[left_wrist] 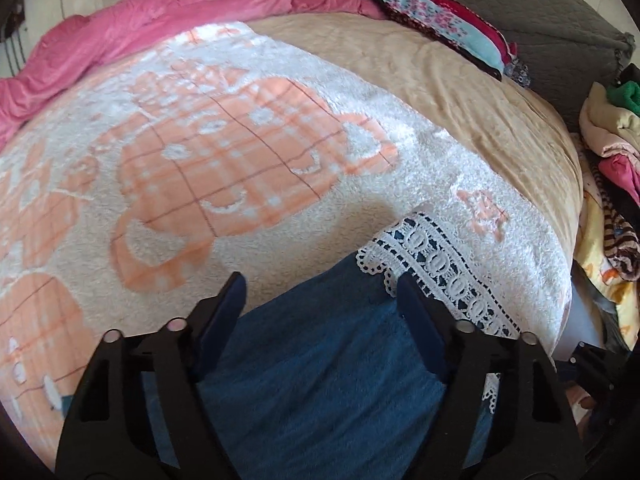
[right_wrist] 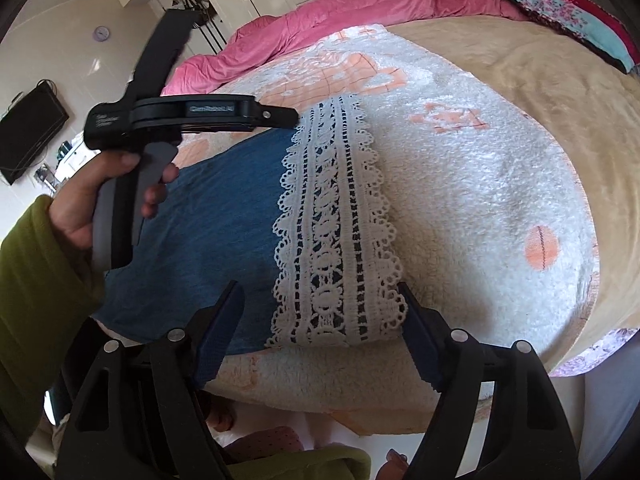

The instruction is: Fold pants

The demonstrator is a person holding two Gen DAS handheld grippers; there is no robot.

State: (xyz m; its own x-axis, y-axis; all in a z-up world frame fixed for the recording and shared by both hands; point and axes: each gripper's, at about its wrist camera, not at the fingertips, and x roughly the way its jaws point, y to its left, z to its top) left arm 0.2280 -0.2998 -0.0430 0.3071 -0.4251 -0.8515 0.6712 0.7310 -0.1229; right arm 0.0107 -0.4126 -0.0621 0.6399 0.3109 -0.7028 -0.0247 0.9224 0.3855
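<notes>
The blue pants (right_wrist: 208, 208) lie flat on the white-and-peach fleece blanket (right_wrist: 460, 152) that covers the bed, near its front edge, with their white lace hem band (right_wrist: 340, 232) running across the leg end toward the bed's middle. The cloth looks soft, light and limp, a brushed or denim-like weave that will drape and sag wherever it is not supported, so a judgement follows: it wants lifting from two points along one edge at once, or it will bunch. The lace is the delicate part (open crochet-like holes that a fingertip could snag), so the safer hold is probably on the solid blue cloth just beside the band, or on the whole thickness of the hem, not a single loop. The fleece underneath is fuzzy and may drag at the fabric when it slides. The left gripper (left_wrist: 320, 300) hovers over the blue cloth with the lace just to its right; its jaws stand spread, with cloth below the gap but nothing pinched. In the right wrist view the person's hand (right_wrist: 100, 200) in a green sleeve (right_wrist: 36, 280) holds that tool over the far side of the pants. The right gripper (right_wrist: 320, 312) sits at the near edge, jaws spread to either side of the lace end, not pressing on it.
</notes>
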